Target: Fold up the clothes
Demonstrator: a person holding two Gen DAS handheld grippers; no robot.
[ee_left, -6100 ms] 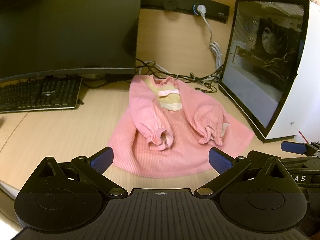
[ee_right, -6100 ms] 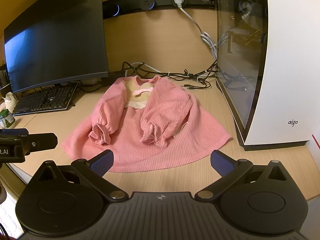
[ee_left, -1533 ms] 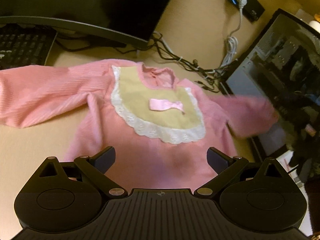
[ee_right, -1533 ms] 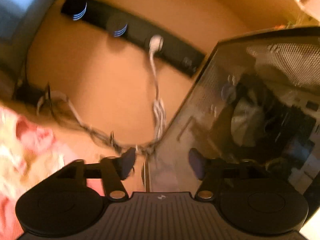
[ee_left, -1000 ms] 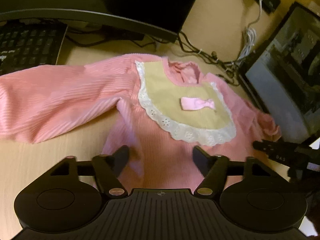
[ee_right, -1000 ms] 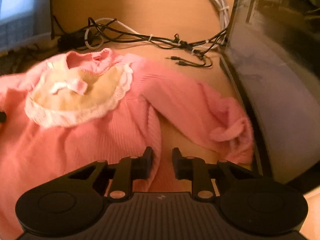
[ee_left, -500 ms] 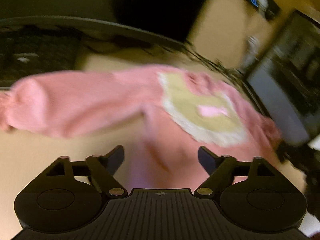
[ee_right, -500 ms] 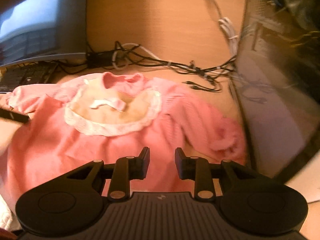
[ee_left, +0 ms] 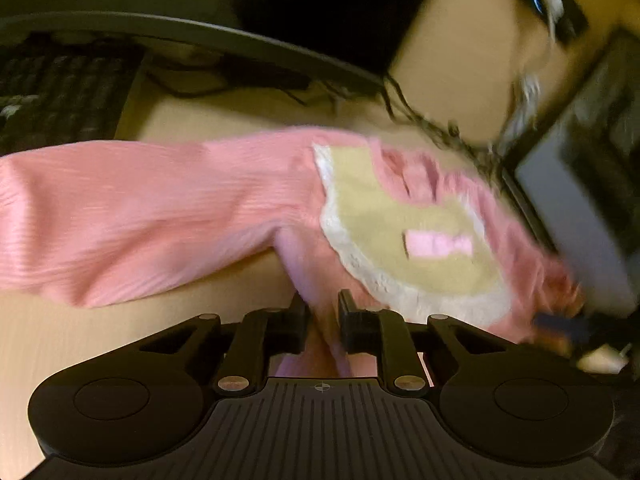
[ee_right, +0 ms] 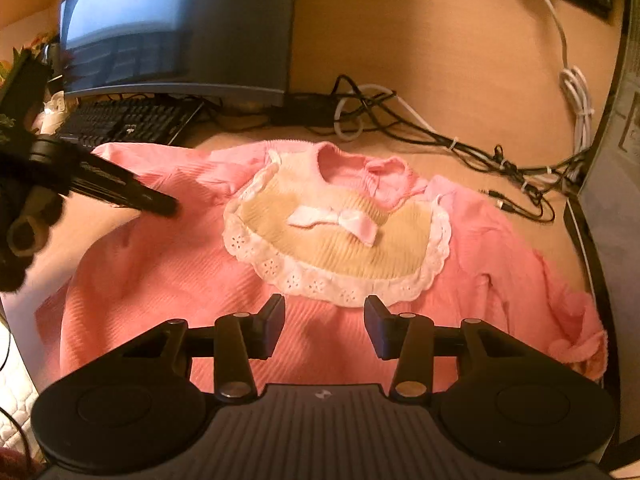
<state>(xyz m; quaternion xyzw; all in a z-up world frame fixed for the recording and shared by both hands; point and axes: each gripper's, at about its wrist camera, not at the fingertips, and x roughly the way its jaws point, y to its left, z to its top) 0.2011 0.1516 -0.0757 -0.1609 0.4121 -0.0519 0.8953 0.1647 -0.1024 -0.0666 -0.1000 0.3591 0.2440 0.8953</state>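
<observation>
Since the earliest view the pink dress [ee_right: 328, 344] has been opened out: both sleeves, then folded across the chest, now lie spread to either side, front up on the counter [ee_left: 60, 344]. The left claw [ee_left: 322, 322] has just been closing and now pinches a ridge of pink fabric at the dress's side, just below the armpit, its jaws nearly together. The right claw [ee_right: 324, 320] has just been opening; it stands part open above the chest with nothing between its jaws, apparently freed for its next hold.

The dress lies directly ahead of both claws. Ahead of the right claw sits the tan ribbed bib [ee_right: 340, 236], edged in white eyelet lace, with a pale pink bow [ee_right: 340, 218] at its middle. The long sleeve [ee_left: 132, 216] runs out to the left of the left claw; the gathered cuff [ee_right: 576, 344] rests to the right of the right claw. The fabric is soft, fine-ribbed knit, so it bunches readily under a pinch. The pinch at the side seam probably prepares a lengthwise fold.
</observation>
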